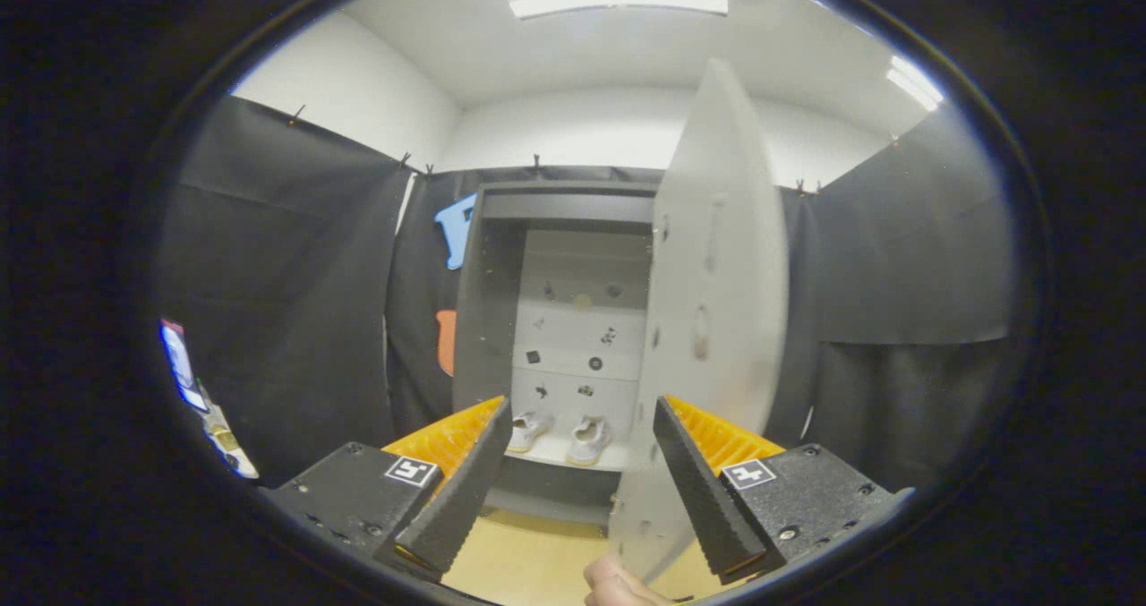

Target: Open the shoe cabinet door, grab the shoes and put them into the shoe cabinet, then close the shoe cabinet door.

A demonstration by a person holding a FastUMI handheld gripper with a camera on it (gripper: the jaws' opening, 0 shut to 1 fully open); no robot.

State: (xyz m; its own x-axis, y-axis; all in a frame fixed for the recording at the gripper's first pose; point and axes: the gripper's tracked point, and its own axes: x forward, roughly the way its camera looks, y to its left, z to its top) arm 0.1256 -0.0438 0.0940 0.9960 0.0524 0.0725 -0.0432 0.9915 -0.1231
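- Gripper hangs in front of the shoe cabinet, its two fingers spread wide with nothing between them — open and empty.
- Over on the left, black cloth covers the booth's side wall, with white wall and ceiling above it.
- Left finger angles in toward the middle, its tip lying just under the left shoe as seen from here.
- Shoe cabinet stands beyond the fingers against the back wall, a tall grey unit with its inside on show.
- Inside, pale back panels carry small dark marks; too small to make out what they are.
- Down on the cabinet's bottom shelf, the pair of light-coloured shoes sits side by side, heels toward us — seen in the gap between the two fingers, well beyond them.
- Cabinet door is swung open toward the gripper, a tall white panel right of the opening, nearly edge-on; its lower end comes down beside the right finger.
- At the very bottom, between the fingers, a fingertip of the person's hand shows, close to the door's lower corner; contact cannot be judged.
- Pale wooden floor shows beneath the fingers.
- Further right, more black cloth hangs.
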